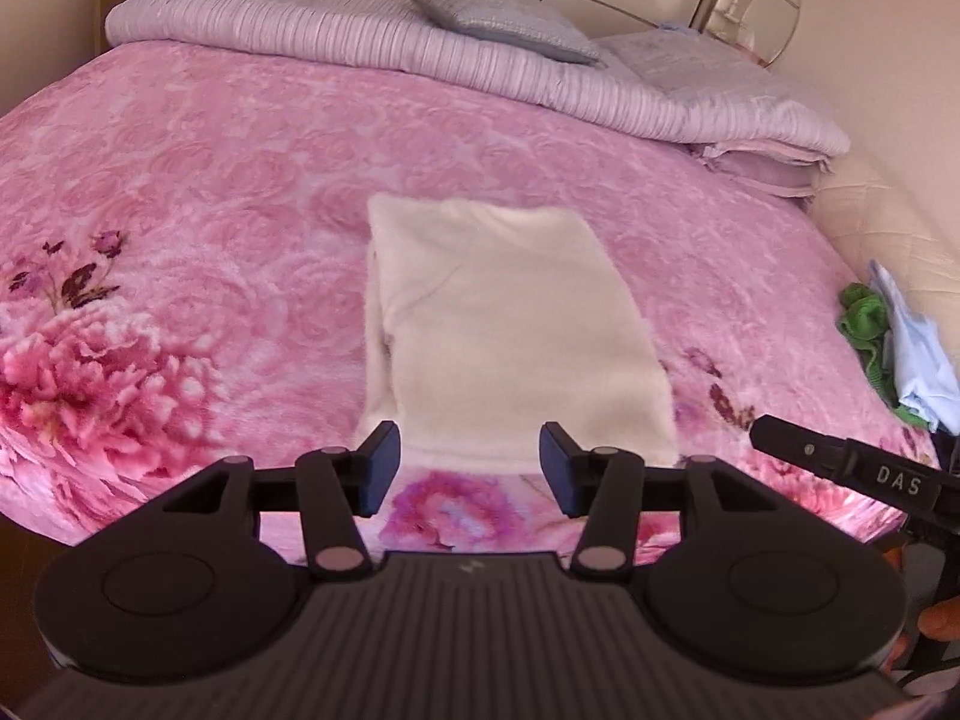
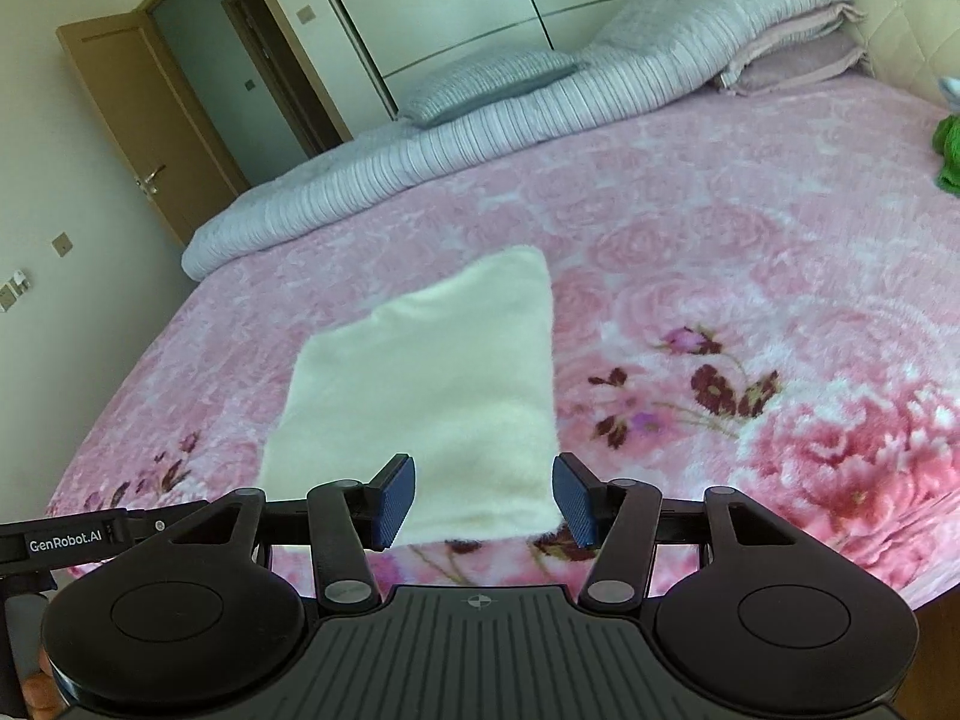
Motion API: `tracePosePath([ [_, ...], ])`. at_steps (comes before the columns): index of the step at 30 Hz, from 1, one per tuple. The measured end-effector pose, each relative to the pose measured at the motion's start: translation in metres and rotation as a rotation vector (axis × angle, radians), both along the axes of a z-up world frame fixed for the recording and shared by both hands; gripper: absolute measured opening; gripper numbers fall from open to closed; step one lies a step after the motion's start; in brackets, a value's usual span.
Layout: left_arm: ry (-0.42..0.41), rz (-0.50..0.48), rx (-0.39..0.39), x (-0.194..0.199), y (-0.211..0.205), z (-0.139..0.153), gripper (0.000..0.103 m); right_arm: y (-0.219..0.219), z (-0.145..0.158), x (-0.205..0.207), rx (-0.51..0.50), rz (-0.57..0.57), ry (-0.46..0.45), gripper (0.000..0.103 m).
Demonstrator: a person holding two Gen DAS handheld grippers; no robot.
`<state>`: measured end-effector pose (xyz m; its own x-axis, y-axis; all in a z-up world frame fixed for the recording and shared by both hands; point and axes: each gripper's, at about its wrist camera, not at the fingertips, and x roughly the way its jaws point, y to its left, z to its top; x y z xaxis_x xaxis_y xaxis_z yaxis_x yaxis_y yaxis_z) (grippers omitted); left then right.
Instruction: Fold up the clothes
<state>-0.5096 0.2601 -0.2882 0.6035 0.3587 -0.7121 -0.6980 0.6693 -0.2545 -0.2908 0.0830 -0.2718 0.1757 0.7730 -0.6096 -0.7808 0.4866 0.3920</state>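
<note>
A cream fleece garment (image 1: 504, 324) lies folded into a long rectangle on the pink floral blanket (image 1: 210, 180); the right wrist view shows the same garment (image 2: 432, 384) from the other side. My left gripper (image 1: 469, 468) hovers above the garment's near edge, its blue pads apart and nothing between them. My right gripper (image 2: 485, 501) hangs over the near end of the garment, open too, with the cloth lying flat below and not pinched. The other gripper's black body (image 1: 852, 468) pokes in from the right of the left wrist view.
A rolled lilac quilt (image 1: 420, 54) with a pillow (image 1: 510, 18) runs along the bed's far side. A green cloth (image 1: 864, 324) and pale blue clothes (image 1: 924, 360) sit heaped at the bed's right edge. A wooden door (image 2: 150, 114) stands open beyond the bed.
</note>
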Motion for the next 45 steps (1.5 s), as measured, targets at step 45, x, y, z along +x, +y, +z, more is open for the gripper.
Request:
tracePosePath([
  [45,-0.309,-0.157,-0.739,0.096,0.234,-0.152,0.043,0.136,-0.136,0.143,0.03,0.013,0.712,0.046],
])
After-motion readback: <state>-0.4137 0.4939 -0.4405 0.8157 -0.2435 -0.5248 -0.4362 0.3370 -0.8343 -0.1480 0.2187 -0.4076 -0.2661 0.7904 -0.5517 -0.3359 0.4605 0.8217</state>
